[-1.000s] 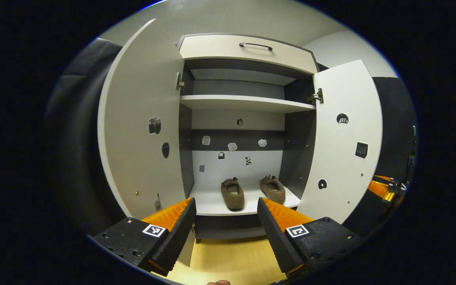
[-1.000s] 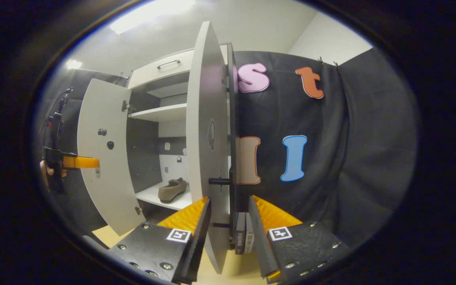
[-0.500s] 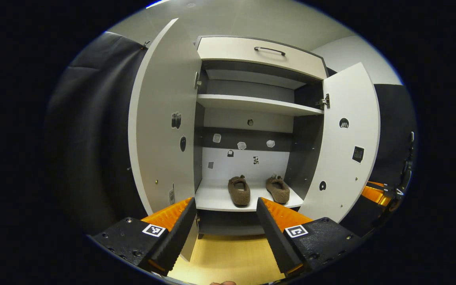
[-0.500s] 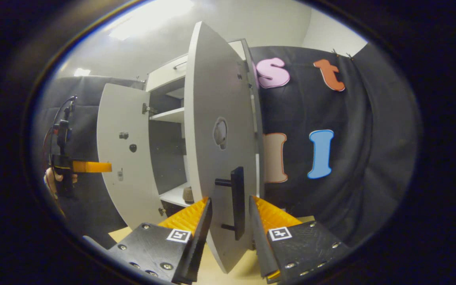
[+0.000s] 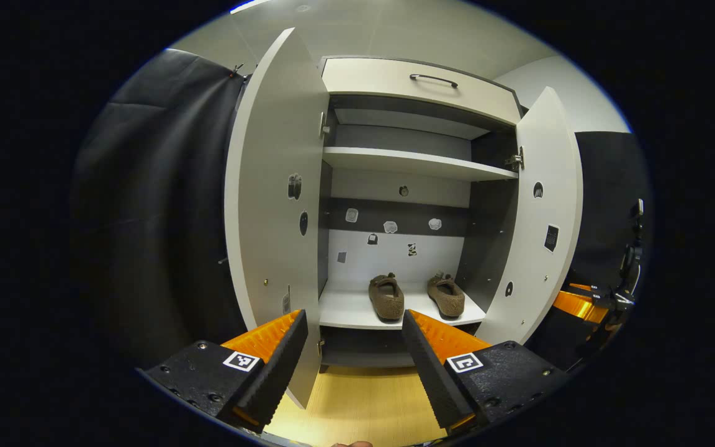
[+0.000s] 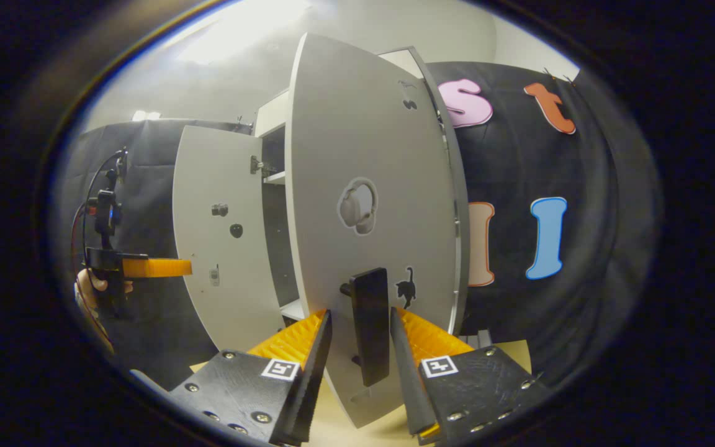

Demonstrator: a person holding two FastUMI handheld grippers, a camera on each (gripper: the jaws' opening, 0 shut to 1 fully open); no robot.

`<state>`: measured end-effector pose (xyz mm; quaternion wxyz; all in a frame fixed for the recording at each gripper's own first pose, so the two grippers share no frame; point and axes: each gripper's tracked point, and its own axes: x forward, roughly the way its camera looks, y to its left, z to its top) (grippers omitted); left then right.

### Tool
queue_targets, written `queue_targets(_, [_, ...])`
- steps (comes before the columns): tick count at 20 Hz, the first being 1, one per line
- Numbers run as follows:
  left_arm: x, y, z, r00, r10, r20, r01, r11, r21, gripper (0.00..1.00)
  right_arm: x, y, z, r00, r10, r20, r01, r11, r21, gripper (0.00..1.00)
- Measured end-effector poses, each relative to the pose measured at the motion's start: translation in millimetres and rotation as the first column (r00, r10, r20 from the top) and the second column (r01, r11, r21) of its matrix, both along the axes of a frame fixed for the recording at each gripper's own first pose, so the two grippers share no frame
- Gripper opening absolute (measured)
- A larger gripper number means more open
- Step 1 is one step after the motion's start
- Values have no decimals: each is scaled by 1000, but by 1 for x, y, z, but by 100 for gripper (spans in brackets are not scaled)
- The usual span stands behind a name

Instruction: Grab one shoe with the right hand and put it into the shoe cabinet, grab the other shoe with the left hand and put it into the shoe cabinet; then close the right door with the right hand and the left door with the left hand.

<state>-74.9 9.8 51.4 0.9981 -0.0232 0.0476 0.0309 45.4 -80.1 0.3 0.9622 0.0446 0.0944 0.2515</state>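
**Right door swings in, both shoes on the shelf**

The right door [image 6: 370, 205] has swung round since a second ago, its outer face now broadside in the right gripper view where before it stood edge-on. The right gripper [image 6: 360, 347] has its fingers spread wide either side of the black door handle [image 6: 371, 323], the handle standing between them at 12 o'clock; I cannot tell whether either finger touches it. In the left gripper view the same door [image 5: 540, 230] shows narrower than before, at 3 o'clock of the open shoe cabinet [image 5: 407, 161]. On the bottom shelf sit the two brown shoes, the left shoe [image 5: 386, 297] and the right shoe [image 5: 445, 294] side by side, apart. The left door [image 5: 274, 186] stands wide at 9 o'clock. The left gripper [image 5: 354, 347] hangs back from the cabinet, jaws wide apart and empty. Far off at 9 o'clock in the right gripper view, a hand [image 6: 87, 288] holds that left gripper
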Motion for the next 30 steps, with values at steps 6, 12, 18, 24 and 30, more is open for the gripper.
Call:
queue_targets(6, [-3,8,1,1000,19,4,-19,1000,4,94,16,24,-7,999,30,-12,-30,1000,-4,54])
queue_targets(12, [-6,16,0,999,35,6,-35,999,7,94,31,34,-16,999,30,-14,-31,998,-49,57])
queue_targets(18, [-11,17,4,999,38,18,-38,999,8,89,46,56,-20,1000,26,-6,-27,998,-58,67])
queue_targets(24, [-26,40,9,996,87,35,-88,996,24,94,68,82,-24,1000,10,-6,-10,999,-52,66])
queue_targets(30, [-44,83,10,982,183,52,-185,983,22,94,84,100,-27,1000,-23,-12,22,999,-45,66])
